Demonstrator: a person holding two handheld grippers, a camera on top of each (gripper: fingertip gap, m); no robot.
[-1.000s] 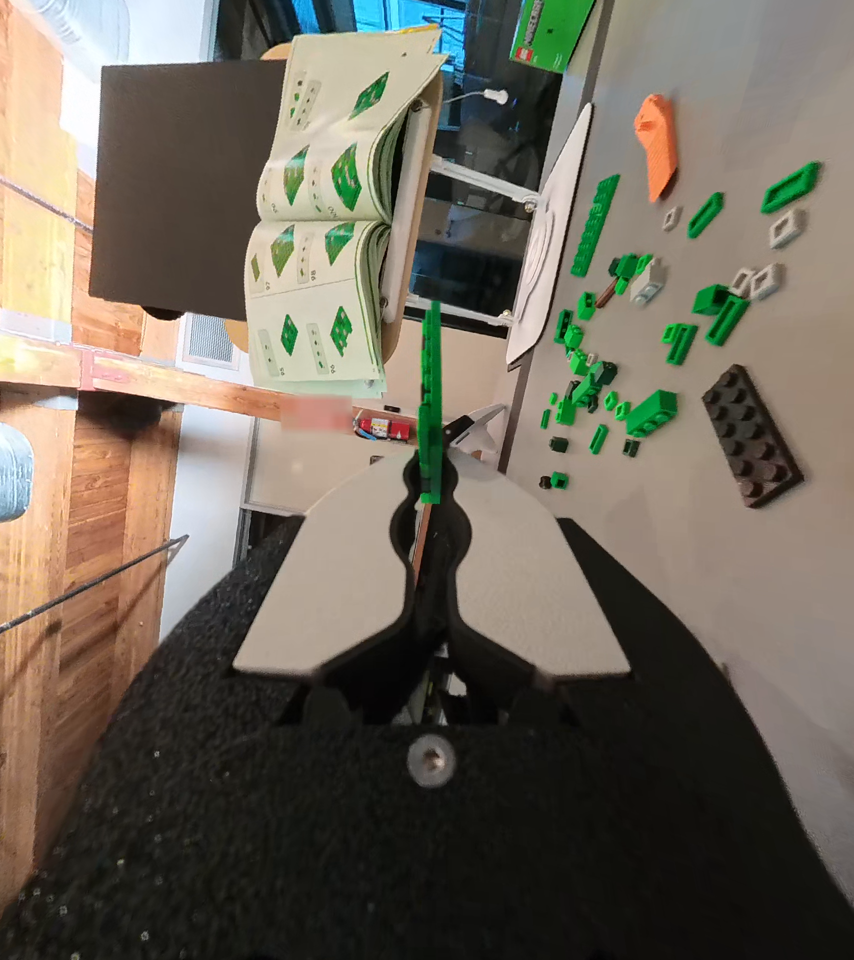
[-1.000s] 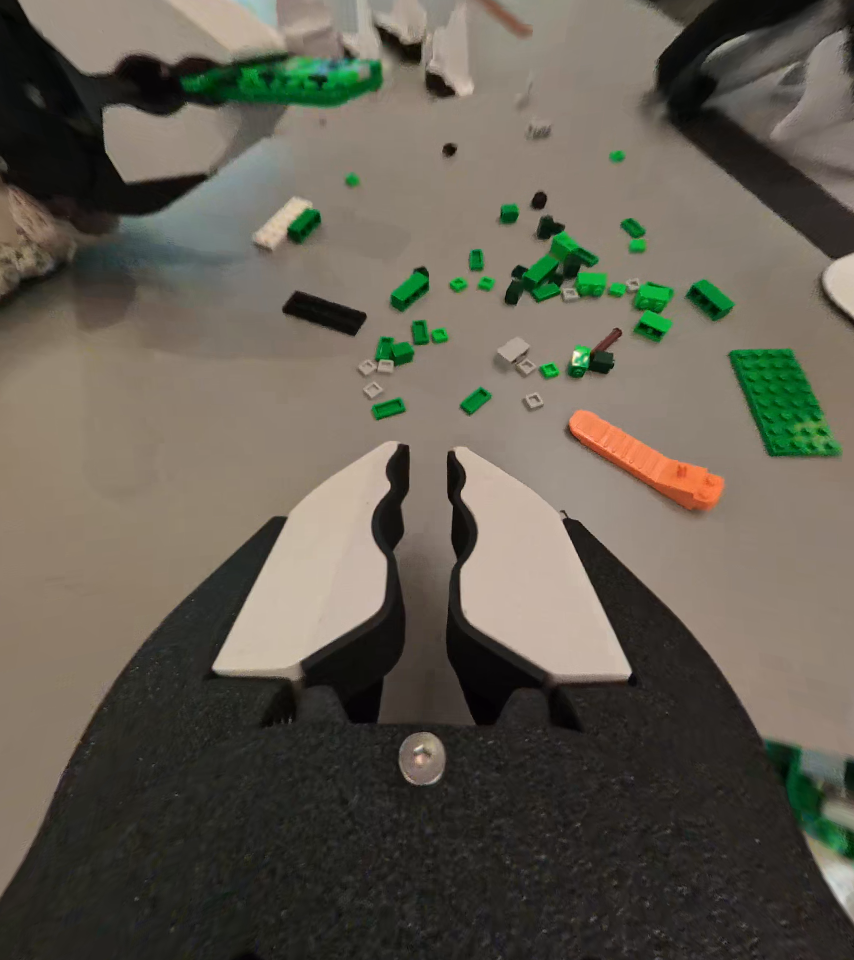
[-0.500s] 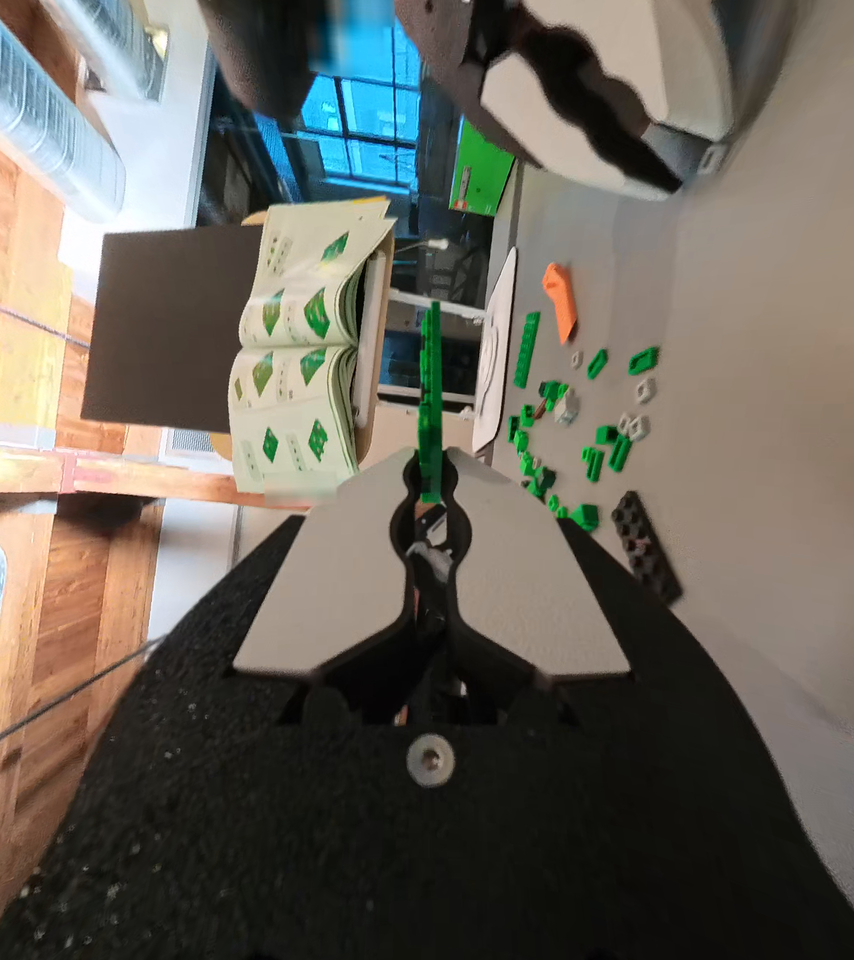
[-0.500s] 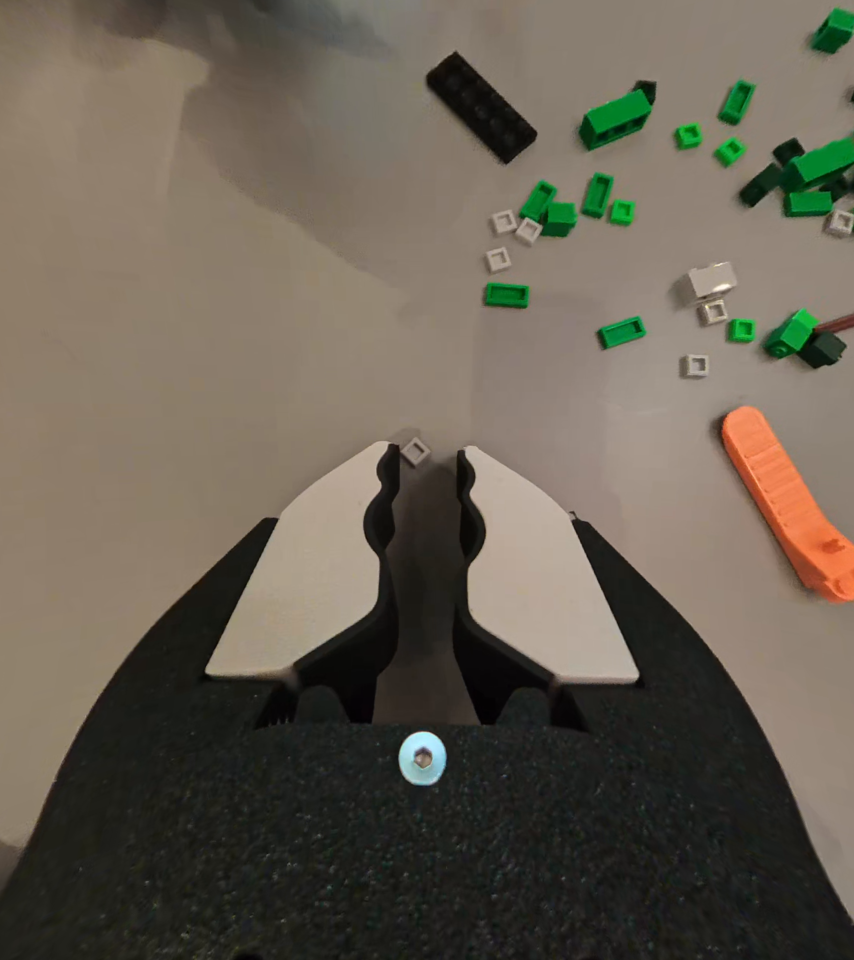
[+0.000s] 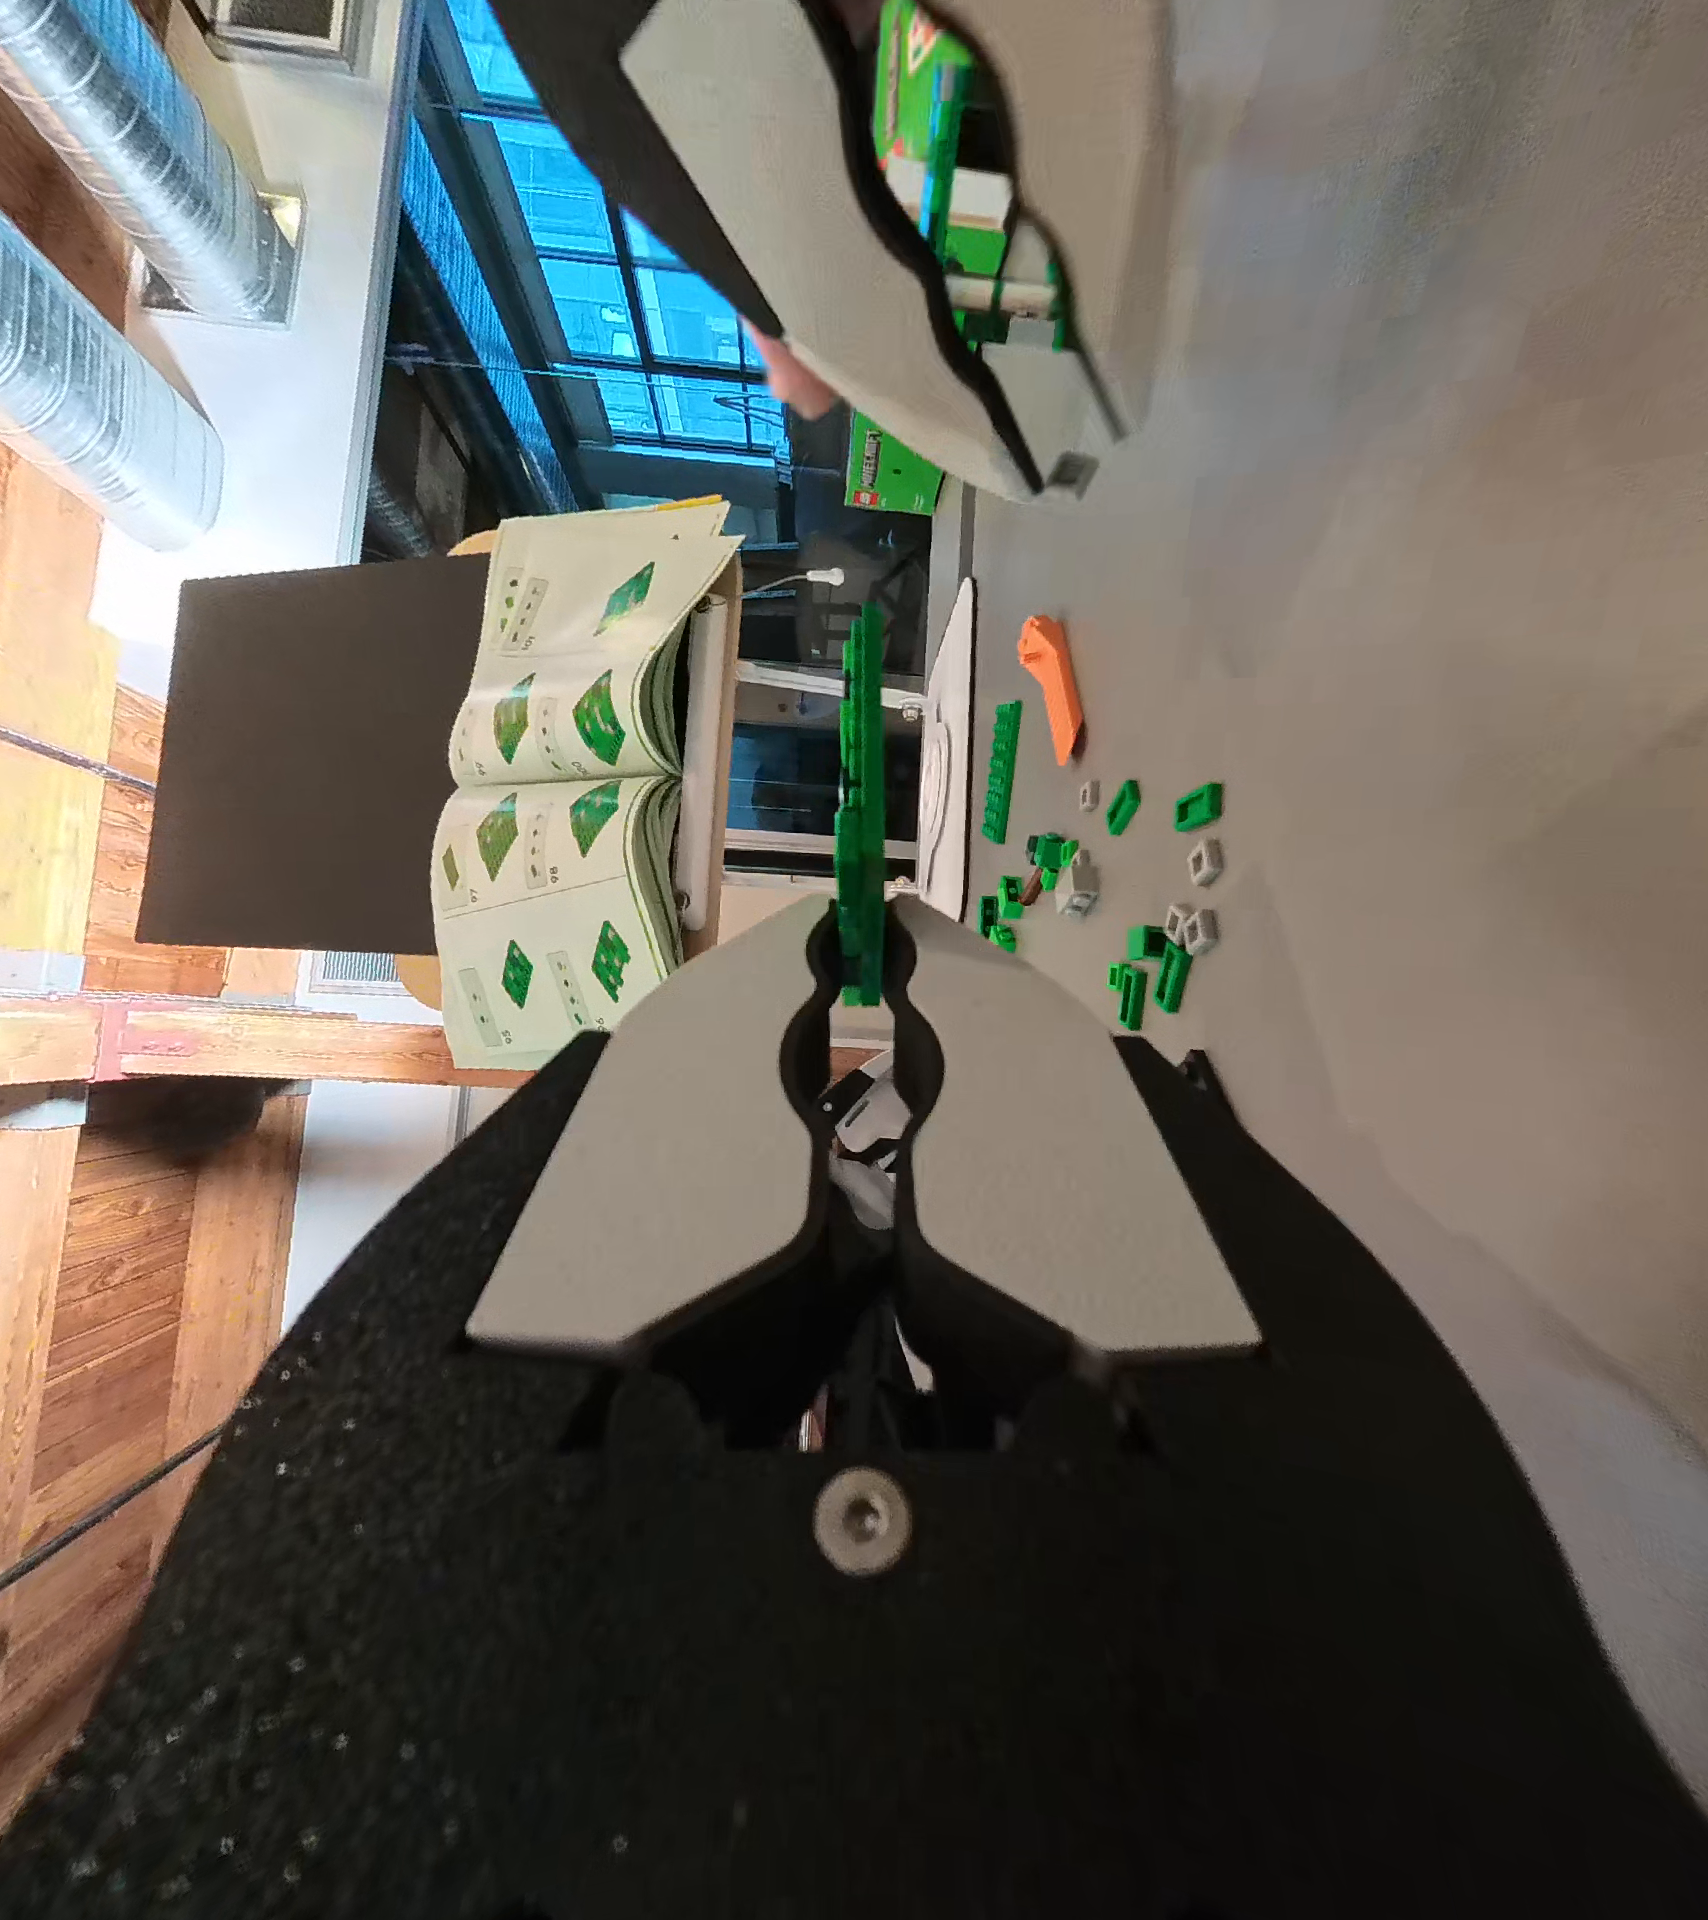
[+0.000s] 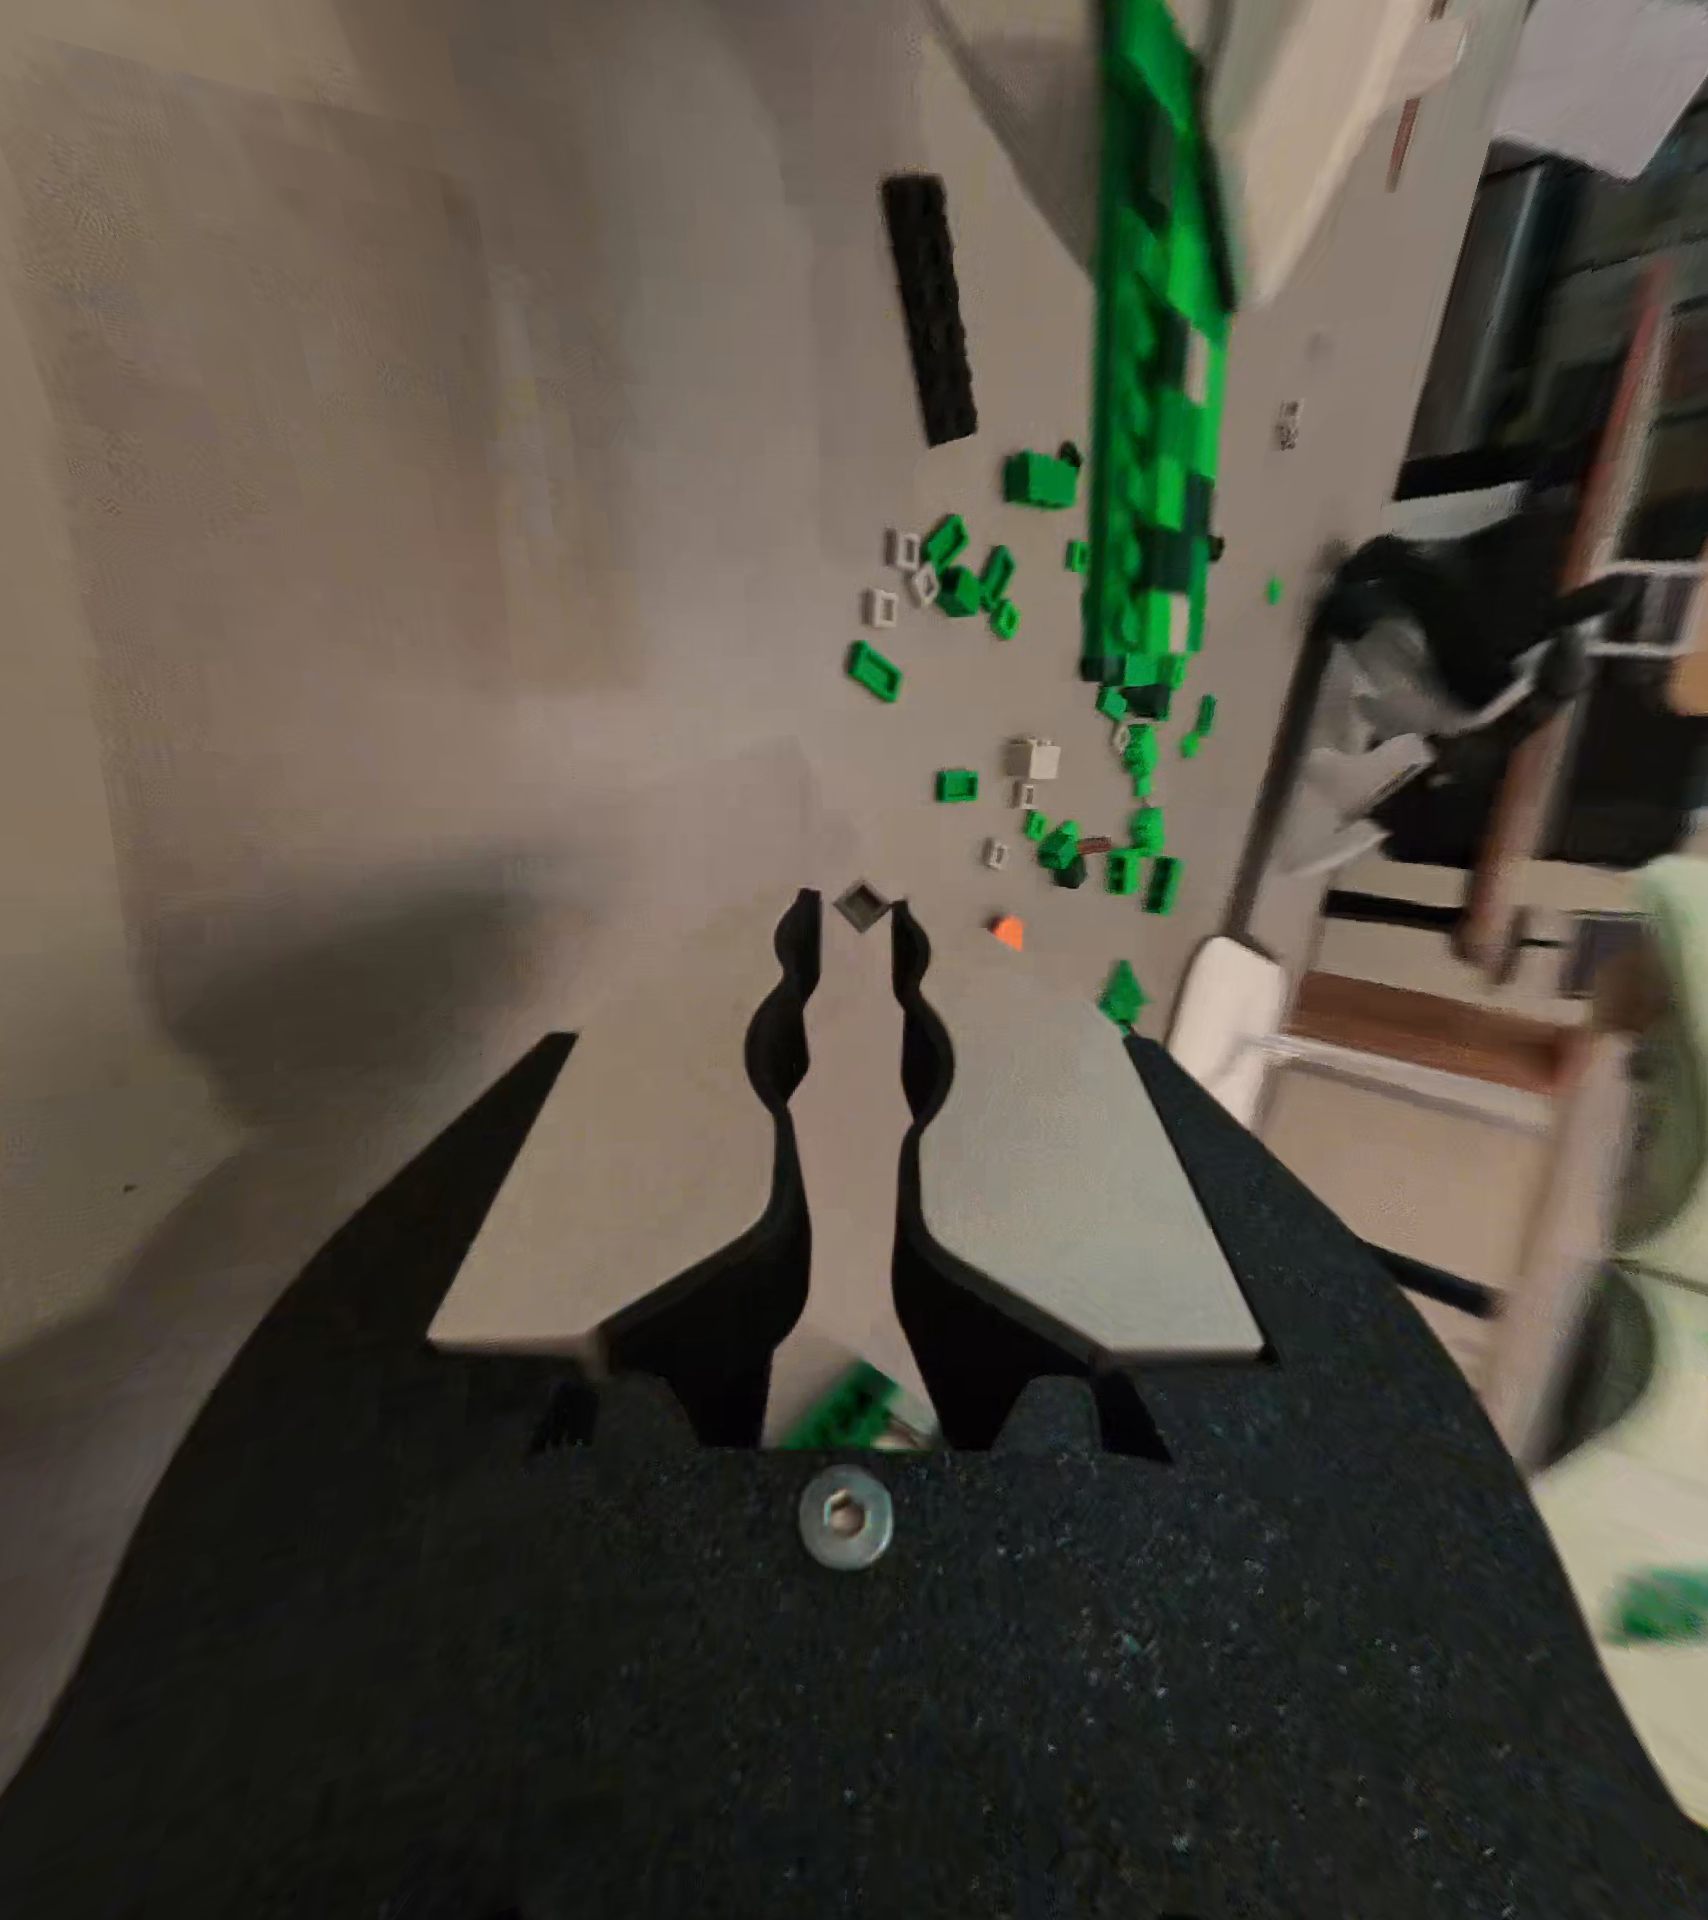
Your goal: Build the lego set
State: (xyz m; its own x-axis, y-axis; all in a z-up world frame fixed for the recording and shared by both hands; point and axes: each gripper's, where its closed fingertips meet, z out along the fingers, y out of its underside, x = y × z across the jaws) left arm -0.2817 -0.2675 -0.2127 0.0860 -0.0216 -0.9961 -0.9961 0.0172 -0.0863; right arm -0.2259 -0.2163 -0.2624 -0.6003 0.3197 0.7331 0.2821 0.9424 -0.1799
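Note:
My left gripper (image 5: pixel 860 916) is shut on the edge of a flat green plate assembly (image 5: pixel 862 790), held edge-on above the grey table (image 5: pixel 1452 935). The assembly also shows in the right wrist view (image 6: pixel 1151 395), blurred. My right gripper (image 6: pixel 852 910) is shut on a small grey square tile (image 6: pixel 862 902), pinched at the very fingertips and off the table. In the left wrist view the right gripper (image 5: pixel 1063 473) hangs at the top, with the grey tile (image 5: pixel 1070 473) at its tip, above and to the right of the assembly.
An open instruction booklet (image 5: pixel 569 790) stands beyond the table edge. On the table lie an orange brick separator (image 5: pixel 1052 686), a long green plate (image 5: pixel 1001 769), a black plate (image 6: pixel 928 312) and several loose green and grey pieces (image 5: pixel 1156 956). A green box (image 5: pixel 891 468) stands far off.
My right gripper has closed on the grey tile, lifted it off the table and swung towards the green assembly. My left gripper still holds the assembly and has drawn back a little.

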